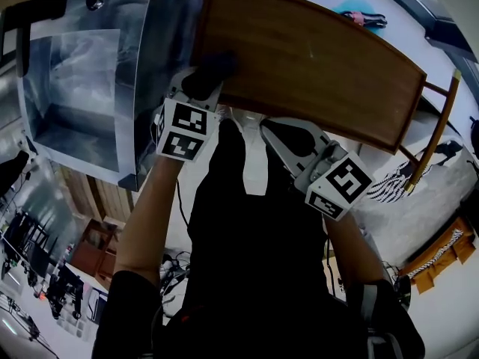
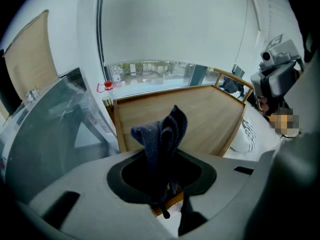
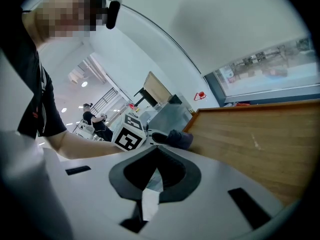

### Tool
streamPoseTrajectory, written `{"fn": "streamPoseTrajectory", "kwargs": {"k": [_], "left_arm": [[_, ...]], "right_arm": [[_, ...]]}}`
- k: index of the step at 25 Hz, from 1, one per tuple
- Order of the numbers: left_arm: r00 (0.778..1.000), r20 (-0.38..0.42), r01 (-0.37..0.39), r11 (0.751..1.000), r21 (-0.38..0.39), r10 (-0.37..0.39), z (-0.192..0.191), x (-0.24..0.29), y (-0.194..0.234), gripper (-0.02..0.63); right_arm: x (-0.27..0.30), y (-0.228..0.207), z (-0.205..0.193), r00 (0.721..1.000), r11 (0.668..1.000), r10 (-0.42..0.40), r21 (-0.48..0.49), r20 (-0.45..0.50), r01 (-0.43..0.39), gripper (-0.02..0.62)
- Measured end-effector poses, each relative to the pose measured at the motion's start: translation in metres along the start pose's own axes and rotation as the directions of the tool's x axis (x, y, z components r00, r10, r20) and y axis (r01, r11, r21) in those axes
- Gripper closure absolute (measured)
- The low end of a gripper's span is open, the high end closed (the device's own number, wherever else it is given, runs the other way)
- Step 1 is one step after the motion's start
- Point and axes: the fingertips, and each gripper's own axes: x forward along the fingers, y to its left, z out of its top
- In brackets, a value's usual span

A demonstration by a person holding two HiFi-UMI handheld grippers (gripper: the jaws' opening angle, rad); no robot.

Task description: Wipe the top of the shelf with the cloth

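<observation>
Standing at the far left is a clear plastic bin [image 1: 82,88], its side just beside the left end of the wooden shelf top [image 1: 314,58].

The left gripper [image 1: 200,87] is next, marker cube facing up, reaching to the near left corner of the shelf top. Its jaws are clamped on a dark blue cloth [image 2: 162,131]. In the left gripper view the cloth stands up from between the jaws in a bunched fold, with the wood surface spread out beyond it. In the head view the cloth lies over the near left edge of the top. In the right gripper view it sits right at that corner, but I cannot tell whether it presses on the wood.

The shelf top runs from centre to right: brown wood with a low raised rim and bare of other things. A brass-coloured post [image 1: 441,122] slants at its right end.

The right gripper [image 1: 278,134] is held near of the shelf's front edge, apart from the wood. Its jaws are together with nothing between them.

A black-and-white striped fabric [image 1: 389,187] lies low on the right, below the shelf's right end.
</observation>
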Motion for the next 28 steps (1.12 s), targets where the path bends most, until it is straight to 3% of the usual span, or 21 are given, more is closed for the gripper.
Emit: {"fn": "streamPoseTrajectory", "kwargs": {"k": [8,18,28], "left_arm": [[0.997,-0.067,-0.023,0.997,0.078,0.028,-0.008,0.012,-0.014,0.471],[0.998,-0.068,0.018,0.999,0.026,-0.016,0.003,0.025,-0.035,0.471],[0.995,-0.072,0.066,0.996,0.060,-0.062,0.021,0.043,-0.074,0.471]], "right_arm": [[-0.013,-0.010,-0.005,1.000,1.000,-0.010,0.014,0.010,0.009,0.592],[-0.040,-0.022,-0.009,0.999,0.999,-0.029,0.029,0.041,0.028,0.592],[-0.075,-0.039,-0.017,0.995,0.996,-0.066,0.057,0.081,0.061,0.592]]}}
